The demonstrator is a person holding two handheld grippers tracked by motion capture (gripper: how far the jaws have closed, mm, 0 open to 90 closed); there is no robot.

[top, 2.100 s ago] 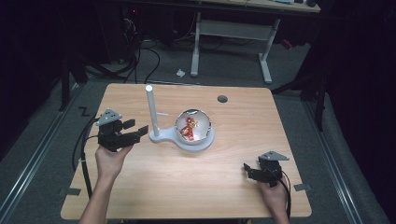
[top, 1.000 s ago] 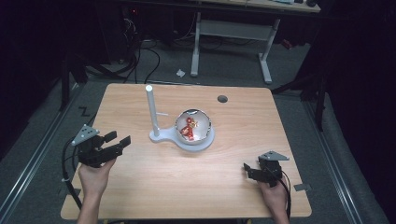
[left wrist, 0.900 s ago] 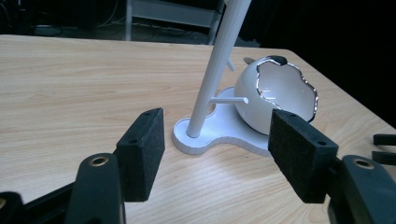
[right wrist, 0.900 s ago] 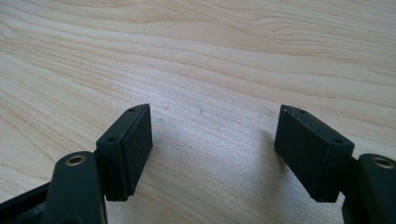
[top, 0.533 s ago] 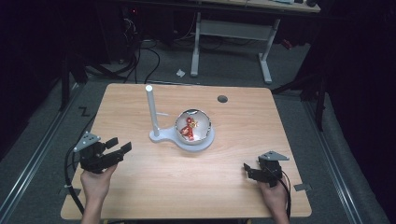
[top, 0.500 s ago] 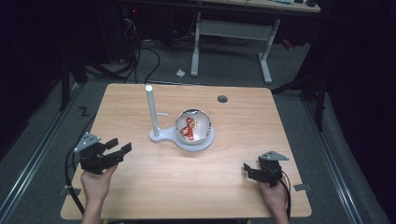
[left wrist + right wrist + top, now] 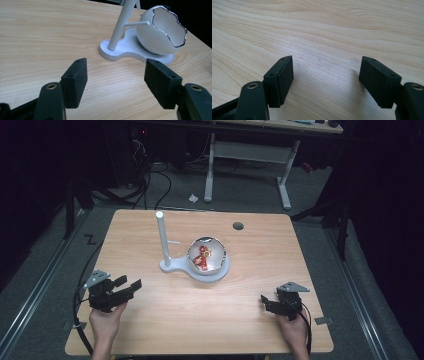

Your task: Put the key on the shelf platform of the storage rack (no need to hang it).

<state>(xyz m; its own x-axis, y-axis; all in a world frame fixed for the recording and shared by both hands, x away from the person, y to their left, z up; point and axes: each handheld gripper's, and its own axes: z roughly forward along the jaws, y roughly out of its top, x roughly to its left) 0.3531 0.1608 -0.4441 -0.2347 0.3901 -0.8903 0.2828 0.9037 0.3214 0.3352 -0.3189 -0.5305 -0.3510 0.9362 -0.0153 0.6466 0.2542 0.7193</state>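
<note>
White stand (image 7: 172, 266) with cracked-egg bowl (image 7: 207, 255): mid-table, up-right of nearer left claw (image 7: 131, 287), spread, empty; right claw (image 7: 264, 302) likewise spread.

We note tabletop (image 7: 150, 230): light wood grain, smooth, matt with faint sheen. White stand (image 7: 117, 51): matt plastic, fine layered ridges along base edge. Egg-shaped shell (image 7: 152, 35): smooth white, glossy silver rim on jagged opening. Left gripper (image 7: 115, 77) pads (image 7: 75, 81): black, matt, foam-like texture; brass-coloured rivets.
</note>
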